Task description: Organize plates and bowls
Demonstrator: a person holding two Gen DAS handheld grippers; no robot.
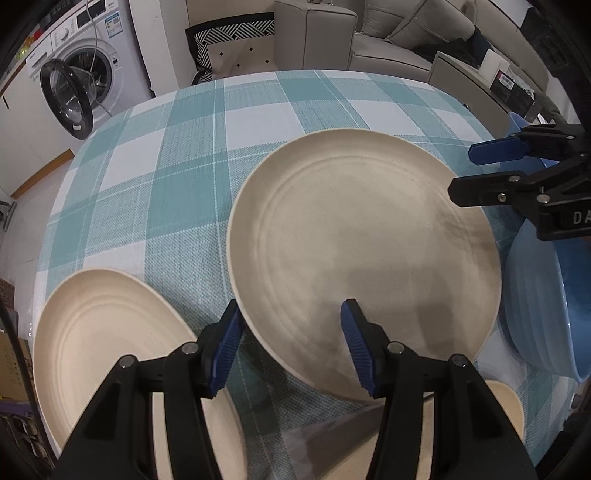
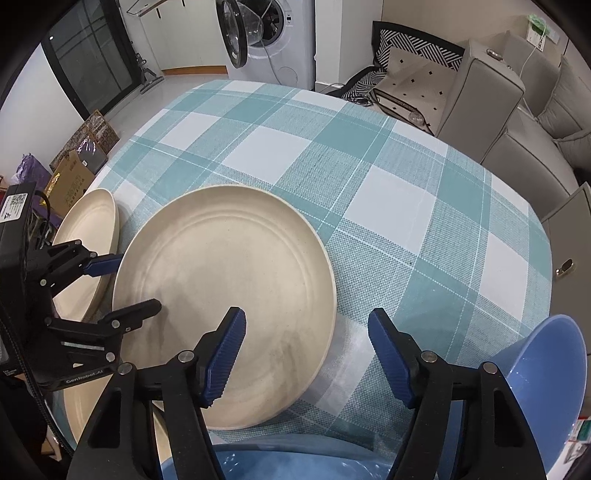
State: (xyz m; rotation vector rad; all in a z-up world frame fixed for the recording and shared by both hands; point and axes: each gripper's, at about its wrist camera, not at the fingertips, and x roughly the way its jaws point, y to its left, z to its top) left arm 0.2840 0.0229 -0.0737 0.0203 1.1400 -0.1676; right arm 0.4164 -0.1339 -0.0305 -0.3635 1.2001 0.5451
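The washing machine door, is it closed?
No, the washing machine has its round door swung wide open to the side.

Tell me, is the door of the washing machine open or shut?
Open. The round door is swung out from the washing machine, and the drum opening shows beside it in both views.

Beyond the desk's far edge stand a white washing machine with its door open, a patterned cushion and a grey sofa.
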